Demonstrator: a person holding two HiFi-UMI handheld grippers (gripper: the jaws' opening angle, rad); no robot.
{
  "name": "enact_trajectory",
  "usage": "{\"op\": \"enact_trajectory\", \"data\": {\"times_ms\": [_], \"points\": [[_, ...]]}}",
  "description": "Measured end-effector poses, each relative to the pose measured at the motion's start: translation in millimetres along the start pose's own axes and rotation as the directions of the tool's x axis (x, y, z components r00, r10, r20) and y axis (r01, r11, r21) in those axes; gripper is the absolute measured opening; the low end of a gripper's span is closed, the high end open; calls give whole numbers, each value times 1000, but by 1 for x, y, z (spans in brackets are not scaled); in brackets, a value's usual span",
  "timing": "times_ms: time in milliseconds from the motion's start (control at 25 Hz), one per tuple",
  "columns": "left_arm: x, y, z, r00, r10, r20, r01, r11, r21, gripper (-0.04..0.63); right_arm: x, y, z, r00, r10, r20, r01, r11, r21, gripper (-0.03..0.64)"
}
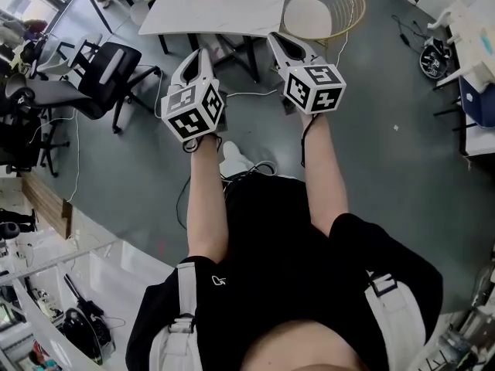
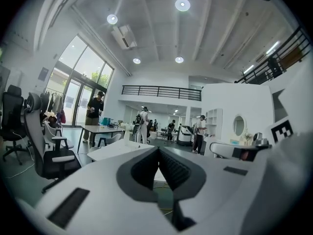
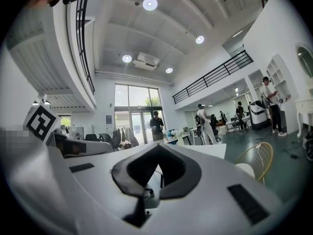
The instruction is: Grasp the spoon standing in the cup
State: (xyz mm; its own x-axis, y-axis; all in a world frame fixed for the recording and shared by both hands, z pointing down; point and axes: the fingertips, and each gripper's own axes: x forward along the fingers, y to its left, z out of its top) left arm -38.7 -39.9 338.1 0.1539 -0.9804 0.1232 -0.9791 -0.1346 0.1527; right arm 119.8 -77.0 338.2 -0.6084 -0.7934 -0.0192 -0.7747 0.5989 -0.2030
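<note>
No spoon or cup can be made out in any view. In the head view both grippers are held out in front of the person, over grey floor, and point toward a white table (image 1: 232,10). My left gripper (image 1: 203,54) has its jaws closed tip to tip with nothing between them; in the left gripper view (image 2: 158,149) the dark pads meet at the front. My right gripper (image 1: 275,37) is likewise shut and empty, and its pads touch in the right gripper view (image 3: 155,146). Small pale items on the table's far part are too small to identify.
A black office chair (image 1: 108,64) stands to the left, and a round chair with a gold wire frame (image 1: 319,12) beside the table on the right. Cables (image 1: 247,168) trail on the floor by the person's feet. Several people stand far off in the hall (image 2: 94,112).
</note>
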Motion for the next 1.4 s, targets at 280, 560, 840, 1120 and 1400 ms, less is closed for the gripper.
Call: {"op": "enact_trajectory", "data": {"times_ms": [280,560,840,1120,1400], "points": [[21,3,2,999,-36,23,36,999,8,15,22,-2,-18,1000,-1,-31,1,1000,-19,5],[49,46,-5,1000,-3,0,3,1000,-3,15,71,-11,-28,999,-24,-40,24,1000,-5,5],[99,108,9,998,66,-5,-66,998,19,15,152,-14,-32,1000,-22,4,22,1000,-1,5],[175,154,-9,995,46,-90,-48,999,-15,15,239,-31,-50,998,-40,-37,41,999,22,5],[248,198,-6,991,32,-131,-36,999,-33,15,316,-55,-53,996,-67,-60,68,997,25,5]]}}
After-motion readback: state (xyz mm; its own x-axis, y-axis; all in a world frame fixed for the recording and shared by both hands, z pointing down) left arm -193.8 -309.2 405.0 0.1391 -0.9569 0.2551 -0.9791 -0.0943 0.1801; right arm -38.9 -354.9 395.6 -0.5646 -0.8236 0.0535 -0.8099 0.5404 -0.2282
